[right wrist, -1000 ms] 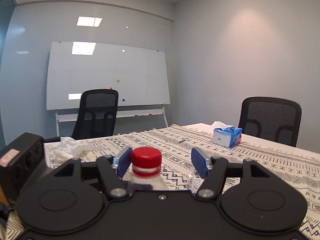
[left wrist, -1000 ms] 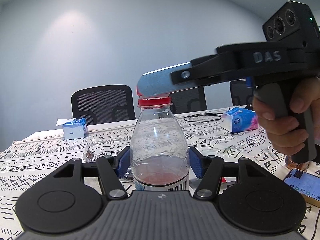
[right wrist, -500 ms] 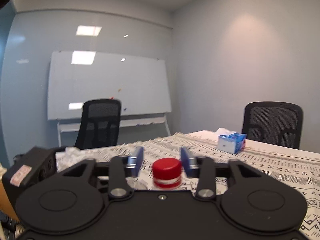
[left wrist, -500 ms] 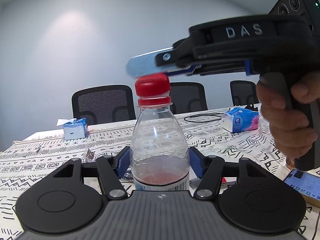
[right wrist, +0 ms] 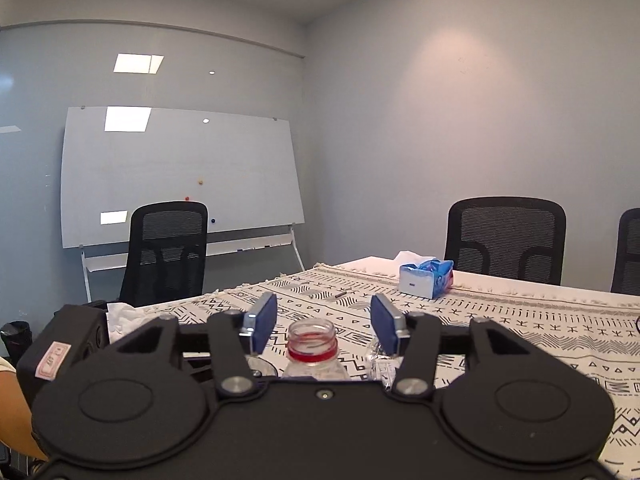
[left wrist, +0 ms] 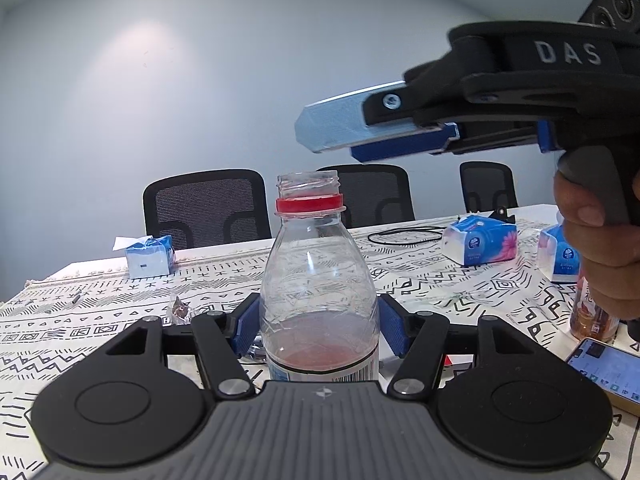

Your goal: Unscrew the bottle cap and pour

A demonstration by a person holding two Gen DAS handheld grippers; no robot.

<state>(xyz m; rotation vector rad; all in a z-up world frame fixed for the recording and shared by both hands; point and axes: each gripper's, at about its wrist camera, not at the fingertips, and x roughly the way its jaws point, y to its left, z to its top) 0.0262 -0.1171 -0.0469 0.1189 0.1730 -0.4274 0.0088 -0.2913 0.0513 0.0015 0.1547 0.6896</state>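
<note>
Starting on the left side of the left wrist view, a blue tissue box (left wrist: 147,257) sits on the patterned tabletop (left wrist: 96,312) in front of a black mesh chair (left wrist: 206,210). Dead centre is the clear plastic bottle (left wrist: 318,300), standing upright with a bit of reddish liquid in the bottom, and the left hand-held gripper (left wrist: 318,326) is clamped on its lower body, blue pads pressed against both sides. No cap on it at all, just the bare threaded neck with the red ring (left wrist: 309,204) below it. Up and to the right, the right hand-held gripper (left wrist: 340,132) hangs above the bottle mouth and a little off to the side, gripped by a hand (left wrist: 600,248). Its jaws have just been opening, and in the right wrist view they're spread apart with nothing pinched between them, the open neck showing lower down in the gap. I can't spot the cap anywhere. Further right there's a black cable loop (left wrist: 404,236), two more tissue packs (left wrist: 482,242), and a phone (left wrist: 604,372) at the edge.
</note>
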